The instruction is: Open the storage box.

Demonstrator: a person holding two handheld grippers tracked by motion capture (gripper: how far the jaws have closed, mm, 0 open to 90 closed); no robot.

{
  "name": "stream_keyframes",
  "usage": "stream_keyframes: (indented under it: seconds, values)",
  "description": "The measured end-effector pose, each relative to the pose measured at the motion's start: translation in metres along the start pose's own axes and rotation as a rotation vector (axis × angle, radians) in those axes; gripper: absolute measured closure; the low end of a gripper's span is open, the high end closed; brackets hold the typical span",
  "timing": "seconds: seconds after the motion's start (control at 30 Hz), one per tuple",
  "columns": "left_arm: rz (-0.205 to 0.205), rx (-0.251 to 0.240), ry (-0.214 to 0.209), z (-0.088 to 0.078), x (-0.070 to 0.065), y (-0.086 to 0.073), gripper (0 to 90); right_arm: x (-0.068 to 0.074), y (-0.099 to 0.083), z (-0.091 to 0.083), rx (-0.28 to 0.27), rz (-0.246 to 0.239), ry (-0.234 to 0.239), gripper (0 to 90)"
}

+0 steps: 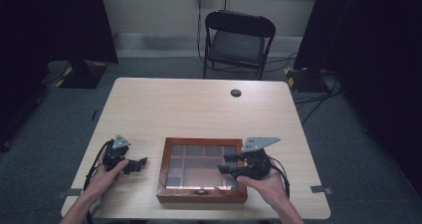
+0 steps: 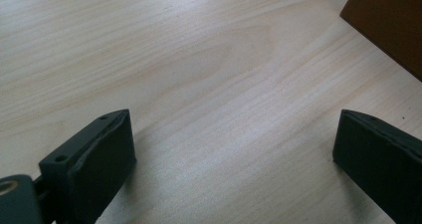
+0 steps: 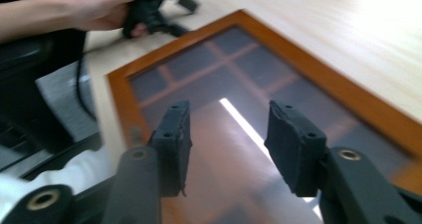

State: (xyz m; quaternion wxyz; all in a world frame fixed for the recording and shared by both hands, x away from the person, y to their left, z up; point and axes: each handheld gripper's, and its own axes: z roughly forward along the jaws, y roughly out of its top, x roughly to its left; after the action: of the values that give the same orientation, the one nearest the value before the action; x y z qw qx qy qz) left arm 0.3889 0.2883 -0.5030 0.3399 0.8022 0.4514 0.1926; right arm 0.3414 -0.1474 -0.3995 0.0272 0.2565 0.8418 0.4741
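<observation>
Your right tongs (image 3: 226, 144) hover over the glass lid of the wooden display box (image 1: 201, 170), jaws partly spread with nothing between them — nothing gripped. Your left tongs (image 1: 130, 163) rest spread wide and empty on the surface (image 1: 199, 109) just left of the box, which sits at the near edge. The lid looks shut and flat, so opening it — if that's the job — seems still ahead.

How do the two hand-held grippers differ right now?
The left gripper rests beside the wooden box over bare table, fingers spread wide. The right gripper hangs over the box's glass lid, fingers closer together. Both are black, hold nothing, and carry a grey plate.
</observation>
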Motion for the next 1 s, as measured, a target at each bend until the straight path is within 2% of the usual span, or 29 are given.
stream_keyframes:
  seconds: [0.23, 0.33, 0.63, 0.73, 1.0]
  values:
    - [0.000, 0.000, 0.000, 0.000, 0.000, 0.000, 2.3, 0.023, -0.007, 0.026, 0.083, -0.040, 0.135, 70.6]
    - [0.000, 0.000, 0.000, 0.000, 0.000, 0.000, 2.3, 0.026, -0.011, 0.033, 0.106, -0.042, 0.165, 74.0]
    - [-0.001, -0.001, 0.000, 0.000, 0.000, 0.000, 2.3, 0.032, -0.017, 0.050, 0.152, -0.062, 0.213, 77.3]
    - [0.009, 0.005, 0.000, -0.001, 0.000, 0.000, 2.3, 0.032, -0.017, 0.051, 0.162, -0.066, 0.213, 77.2]
    - [-0.006, 0.006, 0.007, -0.002, -0.001, -0.001, 3.1, 0.033, -0.019, 0.056, 0.170, -0.085, 0.210, 77.4]
